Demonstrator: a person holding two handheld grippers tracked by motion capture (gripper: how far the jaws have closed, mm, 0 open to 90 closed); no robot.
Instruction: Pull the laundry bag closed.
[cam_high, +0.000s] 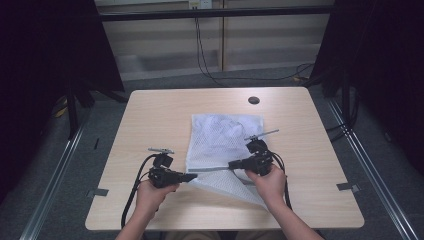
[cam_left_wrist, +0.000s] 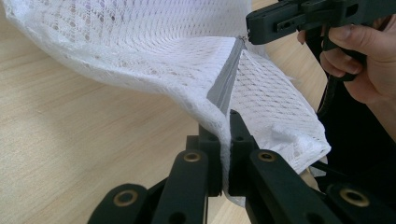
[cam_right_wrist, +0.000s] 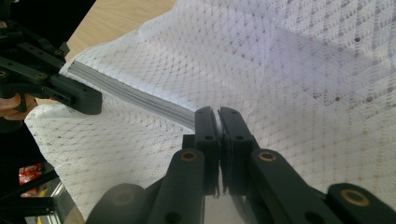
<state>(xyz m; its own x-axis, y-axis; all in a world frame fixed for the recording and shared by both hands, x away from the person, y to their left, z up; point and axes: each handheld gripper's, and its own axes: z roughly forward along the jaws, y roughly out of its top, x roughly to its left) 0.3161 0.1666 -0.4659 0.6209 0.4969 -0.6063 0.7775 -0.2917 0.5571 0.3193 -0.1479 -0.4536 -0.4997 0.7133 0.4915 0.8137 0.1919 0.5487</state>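
At the table's near centre lies a white mesh bag, its 6 o'clock edge lifted. The left gripper pinches the bag's cloth at the zip's end, at 7 o'clock. The right gripper, just beside it at 5 o'clock, pinches the slider. The grey zip between them looks shut, so I judge the zipping nearly done, with only letting go left.

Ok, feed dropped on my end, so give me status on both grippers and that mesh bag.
Left gripper shut on grey zipper end. Right gripper shut at the zipper's other end. White mesh bag lies on table, near edge lifted. Nothing in the way.
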